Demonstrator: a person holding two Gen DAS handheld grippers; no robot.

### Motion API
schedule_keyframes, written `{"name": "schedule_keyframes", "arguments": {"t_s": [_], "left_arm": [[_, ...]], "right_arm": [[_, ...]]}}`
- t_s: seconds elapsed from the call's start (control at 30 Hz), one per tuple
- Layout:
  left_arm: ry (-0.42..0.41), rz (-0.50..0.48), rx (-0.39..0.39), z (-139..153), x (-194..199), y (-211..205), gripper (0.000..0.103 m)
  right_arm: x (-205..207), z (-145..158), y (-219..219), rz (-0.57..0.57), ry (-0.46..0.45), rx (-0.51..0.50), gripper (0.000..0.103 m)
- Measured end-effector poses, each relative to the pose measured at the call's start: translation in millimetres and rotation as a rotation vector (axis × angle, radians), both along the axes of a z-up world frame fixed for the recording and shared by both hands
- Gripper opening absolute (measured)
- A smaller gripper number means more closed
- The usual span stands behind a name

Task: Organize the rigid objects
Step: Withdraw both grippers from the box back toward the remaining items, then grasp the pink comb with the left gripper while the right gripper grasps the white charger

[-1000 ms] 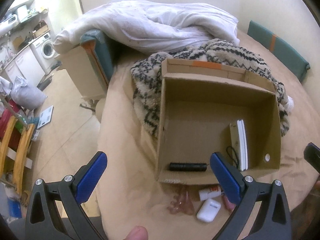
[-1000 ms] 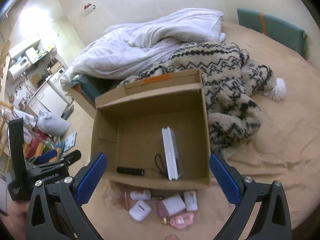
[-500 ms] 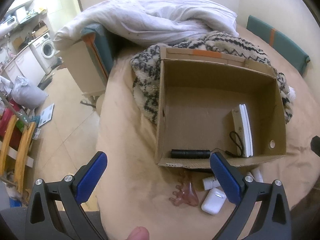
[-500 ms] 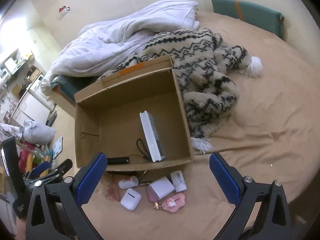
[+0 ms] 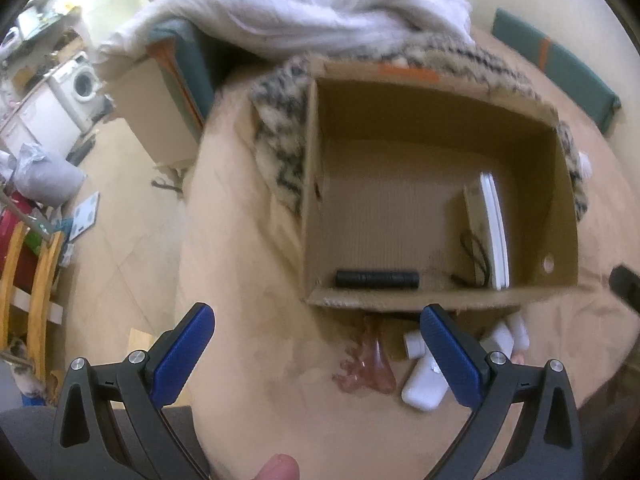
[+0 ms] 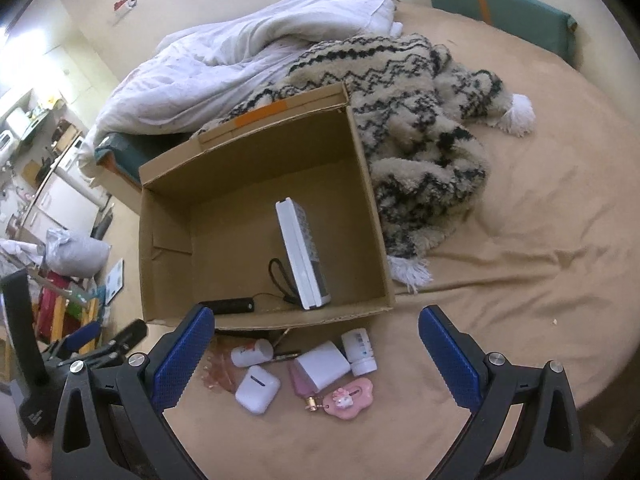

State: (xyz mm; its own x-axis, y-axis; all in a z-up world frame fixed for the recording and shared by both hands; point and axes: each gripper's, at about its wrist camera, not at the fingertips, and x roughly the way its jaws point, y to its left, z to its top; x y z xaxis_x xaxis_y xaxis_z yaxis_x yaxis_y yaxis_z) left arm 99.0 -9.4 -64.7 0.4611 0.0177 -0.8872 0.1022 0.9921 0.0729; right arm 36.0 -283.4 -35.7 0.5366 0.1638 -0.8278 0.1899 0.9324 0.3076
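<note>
An open cardboard box [image 6: 168, 184] [image 5: 312, 200] sits on a tan bed sheet. Inside it lie a white slab-like device [image 6: 298, 256] [image 5: 494, 232] with a black cord and a black cylinder [image 6: 234, 306] [image 5: 376, 279]. In front of the box lie a white earbud case [image 6: 257, 389] [image 5: 422, 388], a white square case [image 6: 326, 364], two small white bottles [image 6: 360, 350], a pink charm [image 6: 352, 396] and a clear pink claw clip [image 5: 368, 368]. My left gripper [image 5: 318, 356] and right gripper [image 6: 316, 356] both hover open above these items, holding nothing.
A patterned fuzzy blanket [image 6: 420, 128] lies behind and right of the box, with a white duvet [image 6: 248, 52] beyond it. A teal cushion [image 6: 500, 12] stands at the far wall. The bed's edge drops to a floor [image 5: 100, 220] with a washing machine [image 5: 80, 84] and clutter at left.
Both grippers have drawn back and upward from the box, so more of the small items in front of it shows. The left wrist view is now motion-blurred. Both stay open.
</note>
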Motion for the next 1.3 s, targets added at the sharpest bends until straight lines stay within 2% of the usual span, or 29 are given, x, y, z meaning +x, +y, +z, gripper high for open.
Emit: {"name": "schedule_keyframes", "arguments": {"t_s": [0.13,0.27,0.33,0.43,0.53,0.63,0.7,0.8,0.9,0.93,0.97,1.0,1.03,1.07,1.1,1.13,1.17,1.23,1.27,1.3], "left_arm": [[0.145,-0.064,-0.001,-31,2,-12,0.103],[0.210,-0.049,0.011,-47,9,-8,0.102],[0.241,-0.048,0.003,-54,12,-6,0.102],[0.276,-0.053,0.016,-64,14,-8,0.102],[0.318,-0.044,0.011,-77,16,-10,0.102],[0.345,-0.050,0.043,-93,23,-15,0.096],[0.369,-0.060,0.053,-103,28,-18,0.088],[0.421,-0.054,0.038,-120,32,-20,0.085],[0.436,-0.056,0.027,-130,36,-22,0.082],[0.439,-0.058,0.029,-134,37,-23,0.082],[0.438,-0.057,0.033,-136,38,-24,0.082],[0.436,-0.054,0.035,-137,39,-24,0.082],[0.431,-0.049,0.033,-138,40,-23,0.081],[0.424,-0.046,0.035,-137,40,-22,0.074],[0.416,-0.044,0.039,-136,40,-22,0.064],[0.410,-0.049,0.037,-134,40,-21,0.058],[0.410,-0.052,0.037,-132,40,-22,0.042],[0.401,-0.045,0.044,-128,39,-19,0.039],[0.401,-0.041,0.040,-127,38,-17,0.033],[0.404,-0.034,0.043,-127,37,-15,0.032]], "right_arm": [[2,-8,-6,-0.023,0.031,-0.012,0.103],[4,-22,-15,-0.009,0.071,0.051,0.103],[6,-34,-18,-0.012,0.121,0.048,0.103],[8,-50,-22,-0.013,0.179,0.103,0.103],[10,-57,-21,-0.002,0.192,0.114,0.103],[11,-60,-18,0.009,0.198,0.139,0.103],[12,-61,-16,0.018,0.198,0.124,0.103],[15,-65,-16,0.024,0.210,0.144,0.103],[18,-74,-13,0.060,0.250,0.187,0.103],[20,-82,-10,0.081,0.286,0.231,0.094],[21,-91,-7,0.099,0.324,0.274,0.077],[23,-102,-4,0.116,0.375,0.321,0.070],[23,-111,-1,0.128,0.411,0.350,0.059],[24,-118,1,0.135,0.442,0.363,0.055],[25,-124,3,0.137,0.465,0.372,0.055],[26,-127,5,0.138,0.474,0.377,0.055],[27,-129,7,0.139,0.480,0.366,0.055],[31,-135,9,0.119,0.494,0.333,0.055],[32,-137,10,0.106,0.500,0.330,0.055],[35,-139,11,0.096,0.503,0.326,0.055]]}}
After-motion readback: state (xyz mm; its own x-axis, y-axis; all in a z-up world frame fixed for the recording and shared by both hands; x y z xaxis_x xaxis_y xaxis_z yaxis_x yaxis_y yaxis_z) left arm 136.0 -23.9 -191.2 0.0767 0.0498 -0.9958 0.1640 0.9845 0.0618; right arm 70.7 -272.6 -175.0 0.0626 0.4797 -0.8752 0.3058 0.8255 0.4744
